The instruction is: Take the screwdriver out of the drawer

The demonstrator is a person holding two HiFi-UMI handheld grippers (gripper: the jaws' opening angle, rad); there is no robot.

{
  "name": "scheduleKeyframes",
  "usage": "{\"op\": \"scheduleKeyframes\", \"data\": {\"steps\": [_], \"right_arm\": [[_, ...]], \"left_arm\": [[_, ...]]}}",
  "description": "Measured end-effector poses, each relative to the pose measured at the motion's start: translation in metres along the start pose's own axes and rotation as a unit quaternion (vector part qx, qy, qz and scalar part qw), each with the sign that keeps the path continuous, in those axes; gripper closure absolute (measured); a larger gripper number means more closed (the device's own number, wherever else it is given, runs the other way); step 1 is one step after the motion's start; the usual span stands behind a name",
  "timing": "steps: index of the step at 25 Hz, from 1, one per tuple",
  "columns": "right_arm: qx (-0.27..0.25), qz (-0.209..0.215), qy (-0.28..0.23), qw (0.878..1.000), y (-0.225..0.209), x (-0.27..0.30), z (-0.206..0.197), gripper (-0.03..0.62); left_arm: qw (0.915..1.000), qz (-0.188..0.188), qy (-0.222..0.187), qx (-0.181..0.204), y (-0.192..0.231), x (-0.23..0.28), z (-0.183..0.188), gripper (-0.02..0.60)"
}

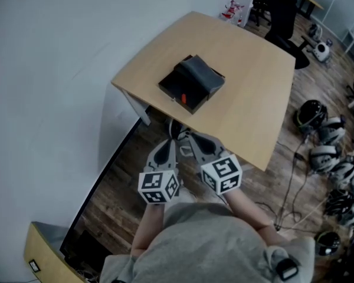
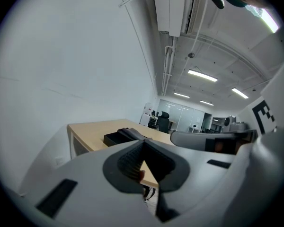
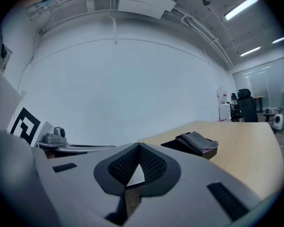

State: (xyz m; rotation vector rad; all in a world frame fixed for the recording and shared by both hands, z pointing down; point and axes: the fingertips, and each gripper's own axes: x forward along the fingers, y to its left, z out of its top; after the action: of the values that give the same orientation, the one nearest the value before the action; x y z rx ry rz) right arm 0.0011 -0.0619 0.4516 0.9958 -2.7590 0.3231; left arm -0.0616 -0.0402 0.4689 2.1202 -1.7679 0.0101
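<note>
**A:** Grey shirt (image 1: 212, 246) fills the bottom of the head view. Just past it are the two marker cubes. The left gripper (image 1: 168, 143) and right gripper (image 1: 192, 139) sit side by side, close together, both pointing at the near edge of the table (image 1: 253, 99).

**B:** Jaws?

**A:** On both, the tips are pressed together with nothing gripped. Each gripper view shows only a sliver of tabletop through the hollow of the pads.

**B:** Screwdriver?

**A:** Can't make it out as such. The black drawer (image 1: 186, 93) sits on the table toward the far left, well apart from both grippers. There's a small orange-red spot (image 1: 176, 98) on its near side, but I can't tell whether that's a handle. A grey cloth (image 1: 199, 74) is draped over the drawer's top. From the left gripper view the drawer shows just above the closed tips, a little to the left. From the right gripper view it lies off to the right of the tips.

**B:** Edges, room?

**A:** Both grippers are short of the table's near edge, over the wood floor (image 1: 124, 164). Bare tabletop runs from that edge to the drawer, and it's widest on the drawer's right. A white wall (image 1: 47, 69) runs close along the table's left side.

**B:** Surroundings?

**A:** Helmets (image 1: 327, 152) and cables (image 1: 292, 181) lie on the floor to the right, well apart from the table. An office chair (image 1: 283, 13) stands beyond the far corner. A wooden board (image 1: 44, 255) is at the bottom left, by the wall.
</note>
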Motion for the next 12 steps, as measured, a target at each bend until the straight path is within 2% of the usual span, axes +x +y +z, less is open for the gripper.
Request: {"op": "scheduleKeyframes", "data": {"steps": [12], "right_arm": [[-0.008,-0.042,0.005,0.999,-0.039,0.082,0.031,0.594]], "left_arm": [[0.9992,-0.039,0.008,0.002,0.053,0.077,0.038,0.581]]}}
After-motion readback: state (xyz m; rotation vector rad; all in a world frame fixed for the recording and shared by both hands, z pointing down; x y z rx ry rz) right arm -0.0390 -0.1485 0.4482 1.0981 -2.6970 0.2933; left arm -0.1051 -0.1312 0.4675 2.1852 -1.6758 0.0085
